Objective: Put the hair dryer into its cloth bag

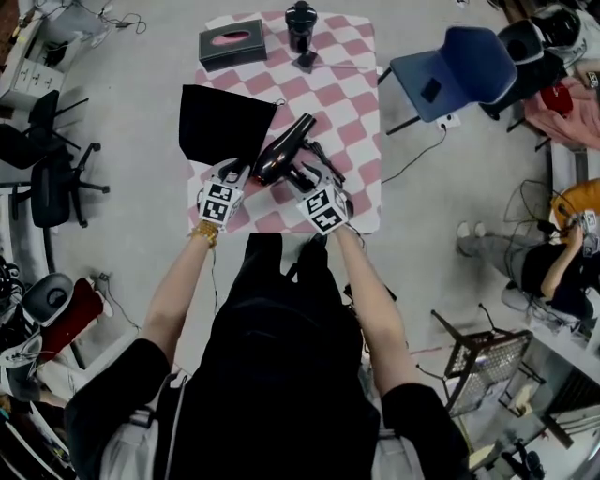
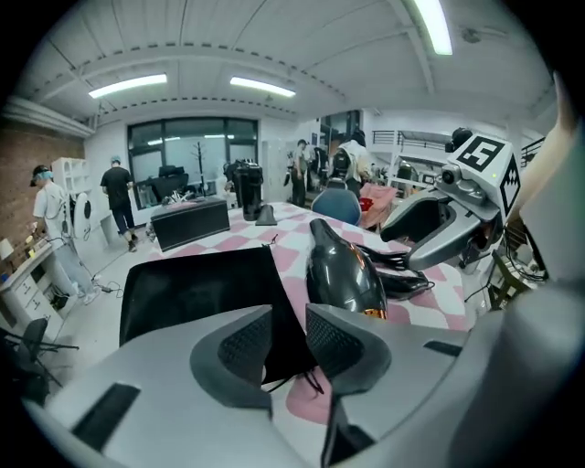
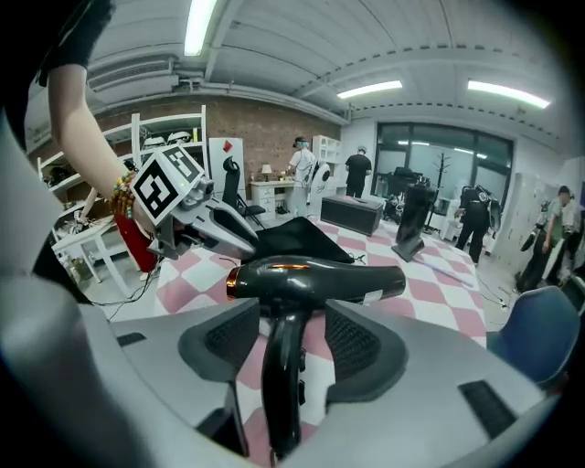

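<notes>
- the glossy black hair dryer [image 1: 281, 155] lies on its side on the near half of the table, barrel pointing away to the right, handle toward the person.
- in the right gripper view the hair dryer [image 3: 311, 279] has its handle running down between the two jaws, with a gap showing on each side of it.
- the right gripper [image 1: 314, 173] is spread wide around that handle; its pads do not press on it.
- the flat black cloth bag [image 1: 220, 127] lies just left of the dryer, its far left part hanging past the table edge.
- the left gripper [image 1: 230, 173] has its jaws apart, with the bag's near corner and a thin drawstring lying between them and no pinch visible.
- both sit on a table covered in a pink-and-white checked cloth [image 1: 356, 56].
- at the far edge of the table stand a dark rectangular tissue box [image 1: 232, 44] and a black upright appliance [image 1: 301, 28], well apart from the dryer.
- a blue chair [image 1: 455, 61] stands off the table's far right corner.
- a seated person [image 1: 553, 267] is at the right edge of the head view.
</notes>
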### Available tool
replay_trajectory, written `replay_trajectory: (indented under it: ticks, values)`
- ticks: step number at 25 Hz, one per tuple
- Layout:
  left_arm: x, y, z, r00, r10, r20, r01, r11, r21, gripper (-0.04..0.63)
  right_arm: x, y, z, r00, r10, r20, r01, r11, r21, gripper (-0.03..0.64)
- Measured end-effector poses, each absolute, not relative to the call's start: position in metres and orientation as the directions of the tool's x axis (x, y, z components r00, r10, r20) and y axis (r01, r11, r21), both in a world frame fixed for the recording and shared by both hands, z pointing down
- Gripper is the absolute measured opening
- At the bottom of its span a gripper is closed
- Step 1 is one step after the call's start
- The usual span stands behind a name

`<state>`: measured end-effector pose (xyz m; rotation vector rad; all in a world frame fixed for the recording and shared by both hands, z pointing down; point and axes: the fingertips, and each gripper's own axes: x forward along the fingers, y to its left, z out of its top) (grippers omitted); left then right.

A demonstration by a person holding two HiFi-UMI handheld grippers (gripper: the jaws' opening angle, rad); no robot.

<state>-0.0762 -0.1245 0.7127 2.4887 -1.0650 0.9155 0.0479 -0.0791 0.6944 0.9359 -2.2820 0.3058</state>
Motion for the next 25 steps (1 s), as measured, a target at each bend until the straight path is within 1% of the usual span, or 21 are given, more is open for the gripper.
replay_trajectory:
  ticks: [2, 4, 9, 20, 23, 25]
  values:
    - [-0.074, -0.128, 0.722, 0.530, -0.516, 0.673, -0.710, -0.704, 0.019, 0.115, 0.044, -0.079, 0.705, -0.530, -0.518, 0.672, -0.688, 0.726, 0.017, 0.224]
    - [-0.072, -0.131, 0.730, 0.531, -0.496, 0.687, -0.702, -0.712, 0.029, 0.121, 0.042, -0.080, 0.712, -0.519, -0.501, 0.692, -0.689, 0.725, 0.008, 0.233]
    - [-0.069, -0.142, 0.746, 0.528, -0.455, 0.717, -0.691, -0.721, 0.051, 0.124, 0.036, -0.084, 0.730, -0.503, -0.467, 0.728, -0.692, 0.722, -0.015, 0.238]
    - [-0.069, -0.145, 0.774, 0.497, -0.367, 0.786, -0.661, -0.747, 0.069, 0.126, 0.032, -0.077, 0.767, -0.444, -0.384, 0.809, -0.665, 0.746, -0.011, 0.241]
    - [-0.068, -0.145, 0.775, 0.490, -0.363, 0.792, -0.661, -0.747, 0.066, 0.121, 0.032, -0.080, 0.770, -0.429, -0.385, 0.817, -0.666, 0.746, 0.001, 0.241]
    - [-0.069, -0.147, 0.775, 0.486, -0.368, 0.793, -0.665, -0.744, 0.062, 0.084, 0.031, -0.083, 0.772, -0.417, -0.388, 0.822, -0.669, 0.743, 0.012, 0.241]
